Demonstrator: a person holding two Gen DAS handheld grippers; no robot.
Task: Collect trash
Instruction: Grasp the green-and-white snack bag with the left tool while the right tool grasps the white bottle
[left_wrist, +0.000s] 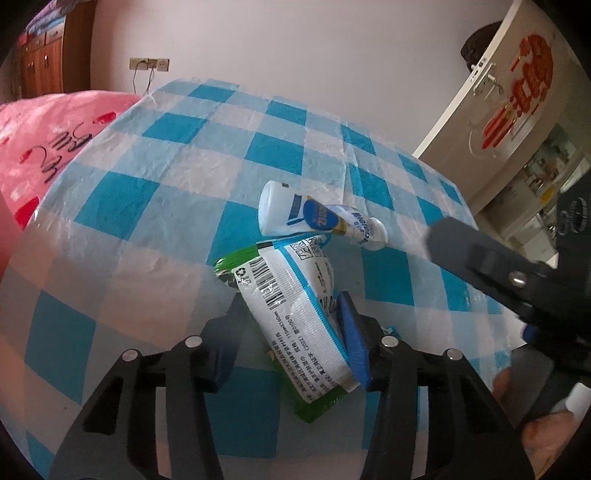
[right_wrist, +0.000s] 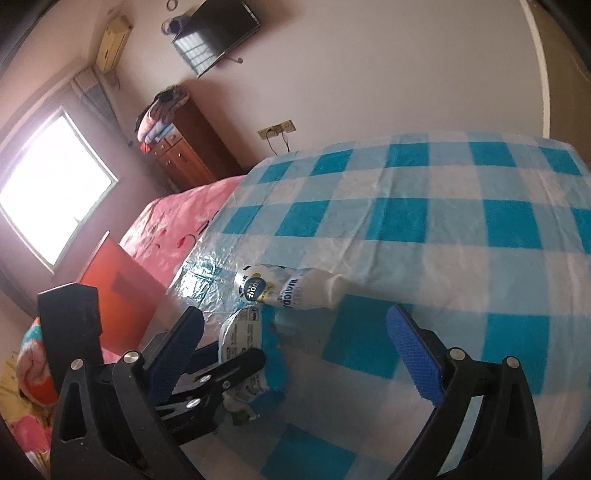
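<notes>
Looking through the left wrist camera, I see my left gripper (left_wrist: 291, 332) clenched on a crumpled white wrapper (left_wrist: 295, 314) with a barcode and green edging; the blue pad of one finger (left_wrist: 352, 339) presses its right side and the dark finger on the other side meets its left. The wrapper lies on the desk (left_wrist: 147, 206), which is covered in a blue-and-white checked plastic cloth. Just beyond the wrapper, touching its far end, a small white bottle (left_wrist: 314, 218) with a blue label lies on its side. My right gripper (left_wrist: 491, 273) enters from the right edge as a blurred dark shape above the cloth, near the bottle but apart from it. A hand (left_wrist: 546, 435) shows at the lower right corner. Left of the desk lies a pink bed cover (left_wrist: 44, 147); a wooden cabinet (left_wrist: 44, 62) stands behind it, and a door (left_wrist: 498, 110) with a red decoration hangs at the right.

Switching to the right wrist camera, my right gripper (right_wrist: 299, 354) is released, its fingers (right_wrist: 413, 354) spread wide with only checked cloth between them. The left gripper (right_wrist: 236, 369) crosses in front of the left finger and blocks part of the wrapper (right_wrist: 240, 332) it grips. The bottle (right_wrist: 291, 288) lies just past them, cap toward the right. Behind stand the bed (right_wrist: 177, 214), a red board (right_wrist: 122, 288), the cabinet (right_wrist: 192, 147), a bright window (right_wrist: 55, 184) and a wall-mounted screen (right_wrist: 221, 29).
</notes>
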